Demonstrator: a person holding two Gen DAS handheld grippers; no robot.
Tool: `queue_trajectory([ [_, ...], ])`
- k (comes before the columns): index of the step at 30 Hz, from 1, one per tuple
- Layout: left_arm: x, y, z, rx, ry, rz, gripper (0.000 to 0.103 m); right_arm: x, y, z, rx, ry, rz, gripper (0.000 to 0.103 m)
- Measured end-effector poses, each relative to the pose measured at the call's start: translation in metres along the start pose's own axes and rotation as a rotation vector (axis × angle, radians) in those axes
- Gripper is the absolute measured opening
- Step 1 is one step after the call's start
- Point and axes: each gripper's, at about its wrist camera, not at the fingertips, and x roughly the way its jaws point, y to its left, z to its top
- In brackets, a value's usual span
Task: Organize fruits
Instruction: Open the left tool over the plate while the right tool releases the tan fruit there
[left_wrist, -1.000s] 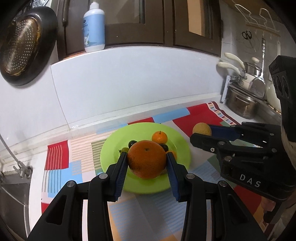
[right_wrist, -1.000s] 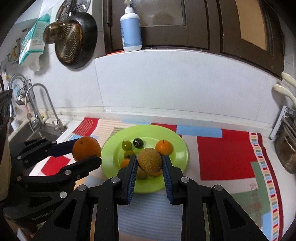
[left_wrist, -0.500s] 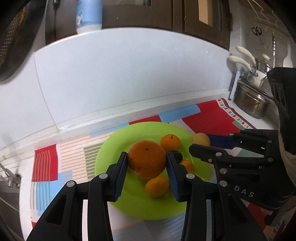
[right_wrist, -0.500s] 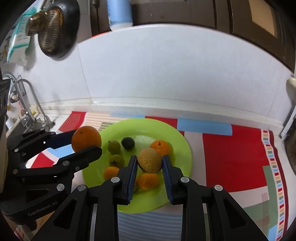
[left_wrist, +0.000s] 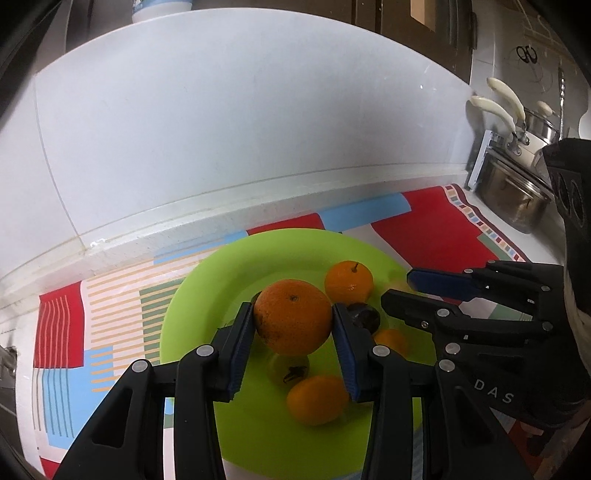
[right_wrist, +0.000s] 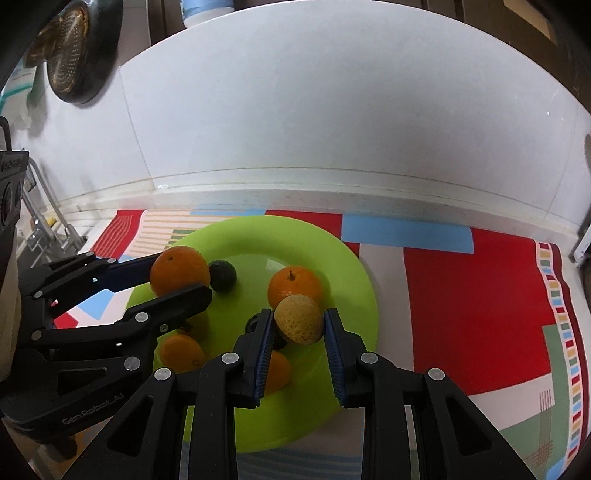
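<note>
A lime-green plate (left_wrist: 207, 295) (right_wrist: 295, 236) on a patchwork mat holds a stemmed mandarin (left_wrist: 349, 280) (right_wrist: 293, 286), a dark round fruit (left_wrist: 364, 317) (right_wrist: 223, 275) and small oranges (left_wrist: 317, 398) (right_wrist: 181, 352). My left gripper (left_wrist: 291, 314) (right_wrist: 181, 275) has a large orange (left_wrist: 293, 321) (right_wrist: 179, 271) between its blue pads just above the plate's middle. Its jaws are opening, though the pads still look in contact. My right gripper (right_wrist: 298, 315) (left_wrist: 398, 285) is shut on a speckled yellow-brown fruit (right_wrist: 299, 319), low over the plate's right half.
The colourful mat (right_wrist: 480, 295) (left_wrist: 62, 314) runs to a white backsplash (right_wrist: 332, 110). Steel pots (left_wrist: 517, 206) stand at the right. A faucet (right_wrist: 37, 206) and sink lie at the left. A dark pan (right_wrist: 74, 55) hangs on the wall.
Both grippers have come forward and down with their fruits, from in front of the plate to low over it. The plate and its fruits now look larger and nearer.
</note>
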Motion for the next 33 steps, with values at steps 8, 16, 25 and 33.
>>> queue_trajectory([
  [8, -0.028, 0.004, -0.002, -0.027, -0.045, 0.065, 0.056, -0.013, -0.004, -0.003, 0.024, -0.022, -0.001, 0.037],
  [16, -0.068, 0.005, -0.006, -0.083, -0.081, 0.111, 0.056, -0.052, 0.005, -0.008, 0.024, -0.09, -0.022, 0.037],
  [25, -0.121, -0.009, -0.016, -0.103, -0.126, 0.13, 0.063, -0.106, 0.016, -0.019, 0.039, -0.157, -0.015, 0.037],
  [33, -0.163, -0.02, -0.031, -0.119, -0.146, 0.154, 0.069, -0.155, 0.027, -0.033, 0.039, -0.21, -0.042, 0.044],
])
